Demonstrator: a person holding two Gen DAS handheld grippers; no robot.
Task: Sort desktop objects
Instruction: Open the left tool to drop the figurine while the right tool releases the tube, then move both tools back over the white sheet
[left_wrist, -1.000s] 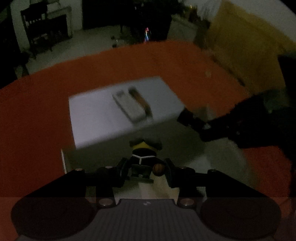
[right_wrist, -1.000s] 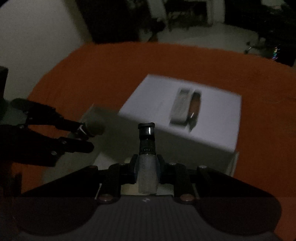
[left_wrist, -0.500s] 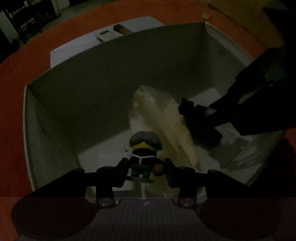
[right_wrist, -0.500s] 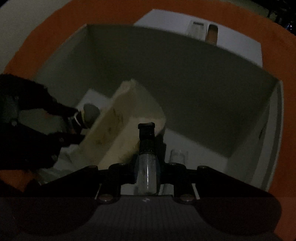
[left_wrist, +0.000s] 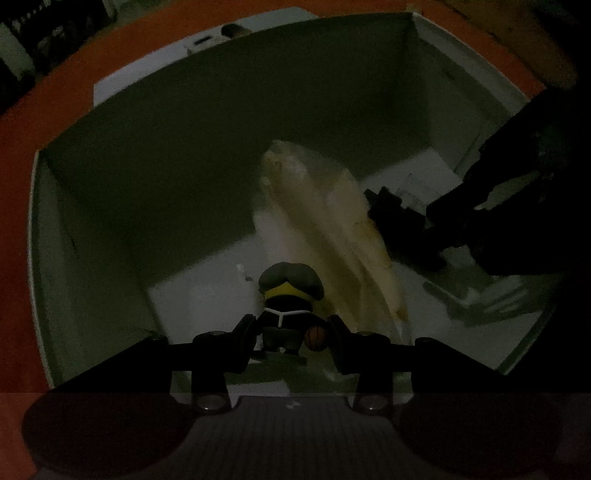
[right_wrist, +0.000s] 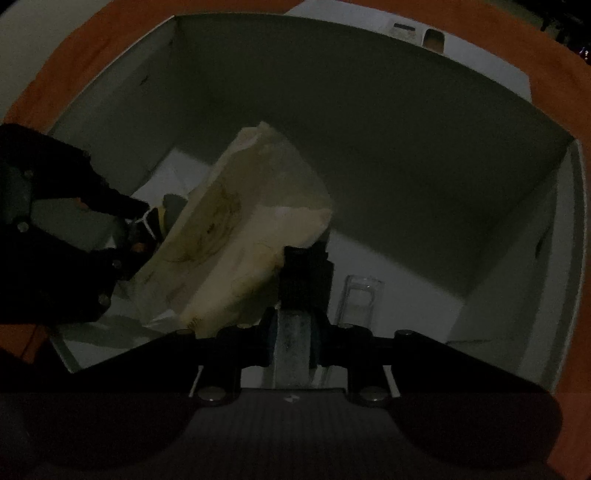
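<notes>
Two grippers reach down into one open white box, and the light is dim throughout. Nearest the left wrist camera, the left gripper is clamped on a small figurine with a grey cap, a yellow band, a dark body and a tiny orange ball at its side; it hangs just above the pale box floor. Nearest the right wrist camera, the right gripper has a small bottle with a frosted body and a black cap between its fingers, and its jaws are opening at this moment; whether the pads still press on the glass I cannot tell. Just beside that bottle, on the box floor, lies a clear plastic piece. Between the two grippers a crumpled cream-coloured bag leans tilted across the middle of the box, its top near the far wall. Each gripper shows in the other's view as a dark shape beyond the bag. Farther out, the tall grey-white walls of the box rise around everything. Beyond its far rim a white lid or panel lies flat on an orange tabletop, carrying two small oblong things too dim to name. Past the table's edge the room is nearly black.
</notes>
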